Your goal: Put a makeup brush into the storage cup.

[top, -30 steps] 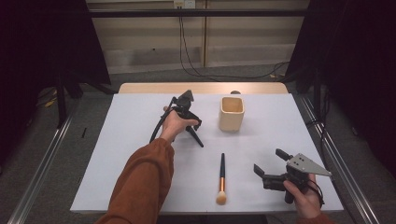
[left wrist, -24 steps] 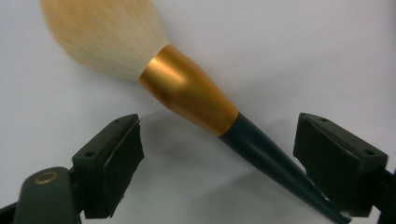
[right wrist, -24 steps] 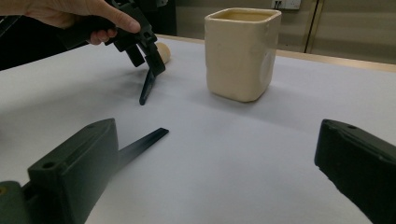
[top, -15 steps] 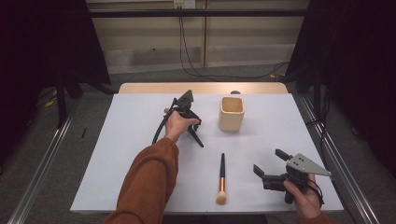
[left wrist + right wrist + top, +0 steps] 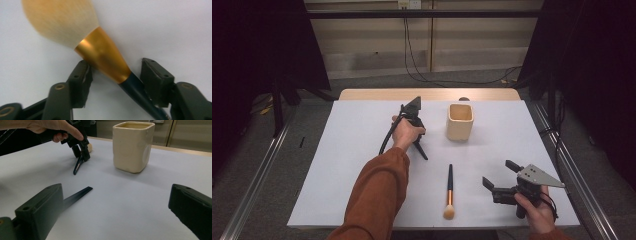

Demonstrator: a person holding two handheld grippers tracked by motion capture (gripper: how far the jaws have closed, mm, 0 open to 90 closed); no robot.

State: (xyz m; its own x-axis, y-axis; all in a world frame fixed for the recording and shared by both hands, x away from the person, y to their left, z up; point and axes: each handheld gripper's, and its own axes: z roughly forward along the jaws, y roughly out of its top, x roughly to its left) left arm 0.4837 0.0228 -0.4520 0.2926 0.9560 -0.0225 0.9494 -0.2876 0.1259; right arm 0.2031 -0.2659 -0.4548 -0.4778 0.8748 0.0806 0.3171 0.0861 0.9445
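Observation:
Two makeup brushes lie on the white table [image 5: 352, 150]. My left gripper [image 5: 115, 62] points down over the far one, and its jaws have just been closing around it. That brush's gold ferrule [image 5: 103, 58] and pale bristles [image 5: 60, 22] lie slantwise between the jaws. The left pad [image 5: 85, 72] touches the ferrule, while the right pad [image 5: 155, 75] stands just off the dark handle [image 5: 420, 150]. The second brush [image 5: 449, 192] lies in front, left of my open right gripper [image 5: 498, 172]. Its handle tip [image 5: 80, 192] shows between that gripper's jaws.
A cream square cup [image 5: 460, 121] stands upright to the right of the left hand [image 5: 406, 132] and shows large in the right gripper view as cup [image 5: 132, 145]. A black cable [image 5: 388, 137] trails from the left gripper. The table's wooden far edge [image 5: 429, 94] lies behind.
The left hand has barely shifted over the far brush. The right gripper and the near brush have not moved.

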